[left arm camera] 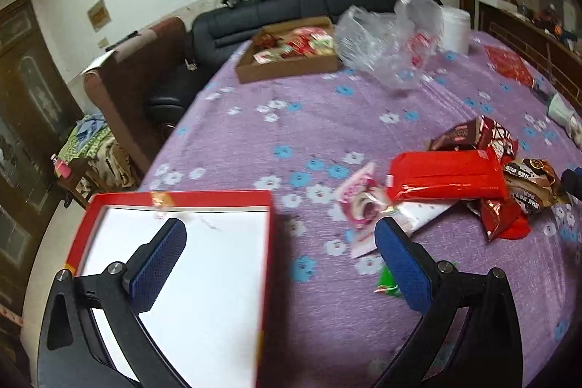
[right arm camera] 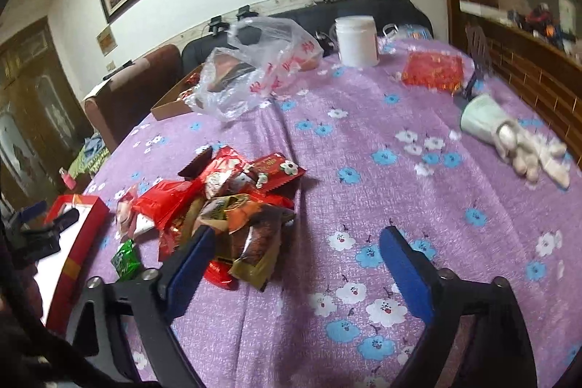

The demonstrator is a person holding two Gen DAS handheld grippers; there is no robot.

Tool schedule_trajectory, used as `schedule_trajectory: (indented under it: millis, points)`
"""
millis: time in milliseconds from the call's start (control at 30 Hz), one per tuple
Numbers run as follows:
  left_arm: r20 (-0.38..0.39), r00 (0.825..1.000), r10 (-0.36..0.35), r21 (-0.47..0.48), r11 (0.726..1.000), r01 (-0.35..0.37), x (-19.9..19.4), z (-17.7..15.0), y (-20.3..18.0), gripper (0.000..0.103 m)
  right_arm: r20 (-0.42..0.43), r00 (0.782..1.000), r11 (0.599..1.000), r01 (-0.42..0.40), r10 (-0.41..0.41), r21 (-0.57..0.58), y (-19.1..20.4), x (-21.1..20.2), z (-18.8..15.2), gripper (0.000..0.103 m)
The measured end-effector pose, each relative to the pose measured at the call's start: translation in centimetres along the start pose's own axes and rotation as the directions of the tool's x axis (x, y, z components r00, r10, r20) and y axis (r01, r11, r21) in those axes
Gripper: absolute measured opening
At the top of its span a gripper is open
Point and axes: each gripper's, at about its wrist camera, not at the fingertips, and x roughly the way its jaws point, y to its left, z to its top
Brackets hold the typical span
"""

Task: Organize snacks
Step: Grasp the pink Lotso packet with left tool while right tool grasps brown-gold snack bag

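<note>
Right now both grippers are hanging with jaws spread wide and nothing between them. The left gripper [left arm camera: 280, 264] is hovering over the near edge of the red box [left arm camera: 174, 197], one finger above its white floor, the other above the tablecloth [left arm camera: 291, 119]. The right gripper [right arm camera: 291, 257] is sitting just beside the snack pile [right arm camera: 225, 206], its left finger overlapping the nearest brown packets.

The likeliest trouble is coming from that pile: the packets are lying heaped and overlapping, so a closing grip is probably catching two at once or pinching only a slippery foil corner, and the extra one is dropping short of the box. The red packet [left arm camera: 447, 175] is resting on top of others, so pulling it may be scattering its neighbours toward the table edge. The box looks light and shallow; a finger nudging its rim could be sliding it off the near side. The green candy [right arm camera: 125, 260] is lying apart, easily overlooked.
</note>
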Motion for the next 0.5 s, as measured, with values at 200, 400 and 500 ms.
schedule_trajectory:
  millis: [200, 400, 500]
  points:
    - [-0.058, 0.998, -0.023, 0.005, 1.0, 0.023, 2.5, 1.4, -2.5, 0.103, 0.0, 1.0, 1.0, -0.001, 0.001, -0.007, 0.2, 0.7, 0.3, 0.083]
    - [-0.118, 0.991, -0.061, 0.005, 0.998, 0.062, 4.6, 0.8, -3.4, 0.103, -0.011, 1.0, 1.0, -0.027, 0.027, -0.008, 0.3, 1.5, 0.8, 0.083]
    - [-0.141, 0.986, -0.093, -0.016, 0.996, 0.092, 5.1, 0.6, -3.1, 0.103, -0.027, 0.998, 0.998, -0.056, 0.057, 0.006, 0.3, 2.1, 1.1, 0.082]
